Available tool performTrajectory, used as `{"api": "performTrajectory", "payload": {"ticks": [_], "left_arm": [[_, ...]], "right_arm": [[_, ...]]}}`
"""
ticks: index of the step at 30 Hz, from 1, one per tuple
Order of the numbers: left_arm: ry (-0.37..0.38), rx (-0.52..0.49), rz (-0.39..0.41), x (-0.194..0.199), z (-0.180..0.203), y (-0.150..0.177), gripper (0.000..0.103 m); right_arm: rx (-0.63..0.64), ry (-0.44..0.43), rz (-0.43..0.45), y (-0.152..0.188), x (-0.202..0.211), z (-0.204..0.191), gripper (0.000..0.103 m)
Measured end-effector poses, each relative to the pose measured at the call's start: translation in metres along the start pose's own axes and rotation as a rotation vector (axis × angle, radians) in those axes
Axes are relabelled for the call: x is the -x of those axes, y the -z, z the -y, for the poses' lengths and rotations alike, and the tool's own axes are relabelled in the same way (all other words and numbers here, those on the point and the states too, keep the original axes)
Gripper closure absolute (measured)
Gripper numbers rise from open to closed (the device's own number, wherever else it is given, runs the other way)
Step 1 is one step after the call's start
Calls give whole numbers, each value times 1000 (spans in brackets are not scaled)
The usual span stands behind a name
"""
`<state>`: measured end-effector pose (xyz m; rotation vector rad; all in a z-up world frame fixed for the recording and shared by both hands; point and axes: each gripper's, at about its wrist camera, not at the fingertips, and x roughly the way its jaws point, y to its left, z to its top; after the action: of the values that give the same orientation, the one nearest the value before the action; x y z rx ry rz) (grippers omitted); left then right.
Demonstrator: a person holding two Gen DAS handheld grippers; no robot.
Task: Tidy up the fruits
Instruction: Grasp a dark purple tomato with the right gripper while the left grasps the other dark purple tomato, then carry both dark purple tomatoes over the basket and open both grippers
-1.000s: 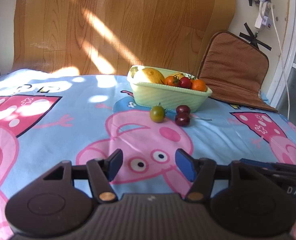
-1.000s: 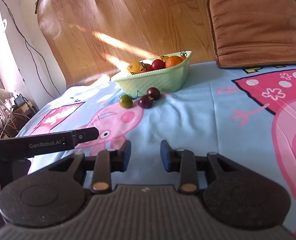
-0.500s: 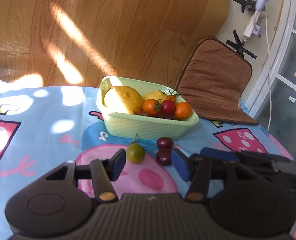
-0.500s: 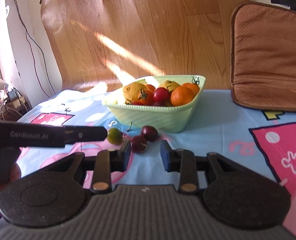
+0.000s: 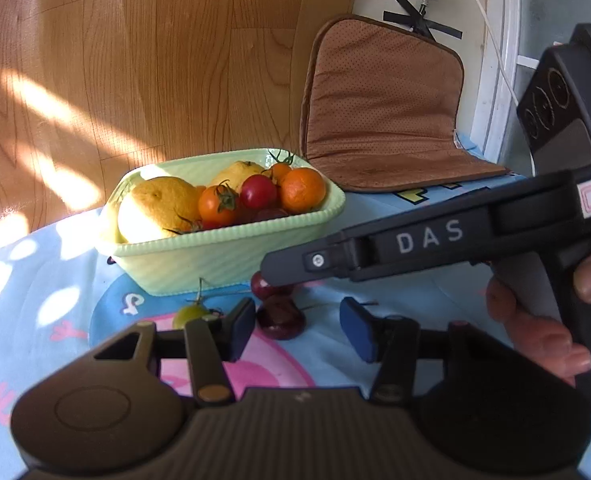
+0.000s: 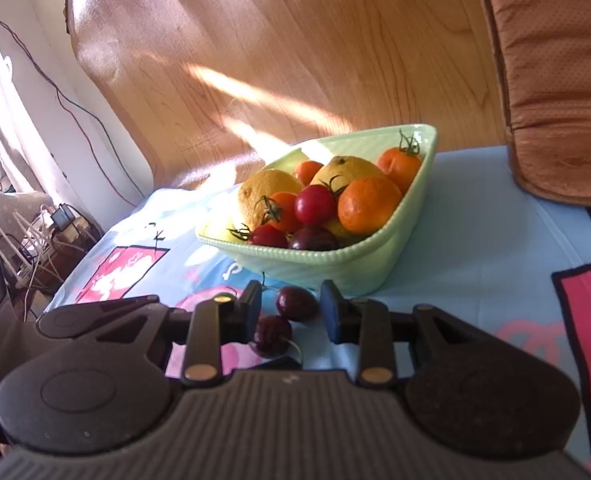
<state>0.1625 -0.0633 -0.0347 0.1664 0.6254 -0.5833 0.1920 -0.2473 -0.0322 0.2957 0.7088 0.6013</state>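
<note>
1. Both grippers are now much closer to the fruit than one second ago; the bowl fills the middle of each view, and the loose fruits sit at the fingertips instead of far ahead.
2. The left gripper [image 5: 297, 326] is wide open and holds nothing. A dark cherry [image 5: 281, 317] lies on the cloth between its blue pads, nearer to the left one.
3. A green tomato [image 5: 191, 315] lies just left of this cherry, partly hidden behind the left finger.
4. The right gripper [image 6: 291, 308] is open by a medium gap and also holds nothing. In the right wrist view, a second cherry [image 6: 296, 303] lies between its fingertips, not touched by them.
5. The first cherry lies just below it in the frame.
6. The pale green bowl [image 5: 231, 258] stands just behind the loose fruits and is full of lemons, oranges and tomatoes.
7. The cartoon tablecloth [image 6: 475, 264] covers the surface, and a brown cushion [image 5: 379, 108] stands in the upper right of the left wrist view.
</note>
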Motion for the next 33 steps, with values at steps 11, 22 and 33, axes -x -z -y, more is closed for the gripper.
{"api": "performTrajectory", "payload": {"ticks": [11,22,33], "left_arm": [[57,106,-8,24,-23,13,74],[69,273,175,46,-77,-61,73],[18,339,-14,-73,-121,-112,69]], "right_arm": [[-125,-52,0,9,6,3,74],[-76,-3,237,-38,45,-6,74],[53,175,158,-68,-47,25,73]]}}
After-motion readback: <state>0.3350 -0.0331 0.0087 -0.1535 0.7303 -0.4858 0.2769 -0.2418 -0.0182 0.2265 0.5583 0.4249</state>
